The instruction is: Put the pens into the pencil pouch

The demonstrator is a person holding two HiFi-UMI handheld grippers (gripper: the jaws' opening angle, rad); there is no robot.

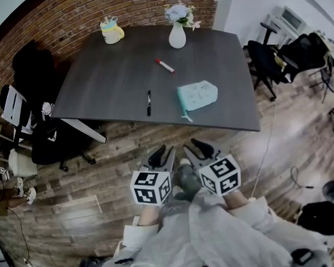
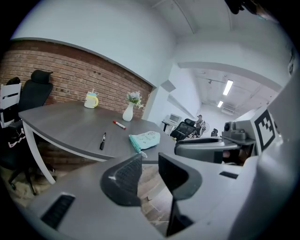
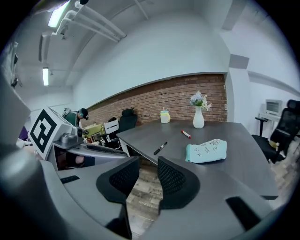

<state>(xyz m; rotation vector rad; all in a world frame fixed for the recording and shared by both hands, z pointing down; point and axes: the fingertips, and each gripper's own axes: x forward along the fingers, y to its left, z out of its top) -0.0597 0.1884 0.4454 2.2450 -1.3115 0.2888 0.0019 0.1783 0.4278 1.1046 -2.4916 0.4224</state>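
The pencil pouch [image 1: 198,95], a pale teal soft case, lies flat on the dark grey surface [image 1: 114,77] close to its near edge, toward the right. Left of the pencil pouch and apart from it lies a black pen [image 1: 149,102], pointing roughly toward the near edge. A red pen [image 1: 165,65] lies farther back, near the middle of the surface, touching neither of the other two. At the far edge stand a white vase [image 1: 177,35] with flowers and, to its left, a yellow mug [image 1: 112,31].

Both grippers hang over the wooden floor [image 1: 102,178], short of the surface's near edge and well apart from the pencil pouch and both pens. The left gripper [image 1: 160,155] and the right gripper [image 1: 204,149] sit side by side, close together, both pointing toward the surface. The pencil pouch lies ahead of the right gripper; the black pen lies ahead of the left gripper.

In the left gripper view the jaws stand parted, with only floor between them. In the right gripper view the jaws are likewise parted and empty.

Dark office chairs [image 1: 269,60] stand on the floor at the right of the surface.
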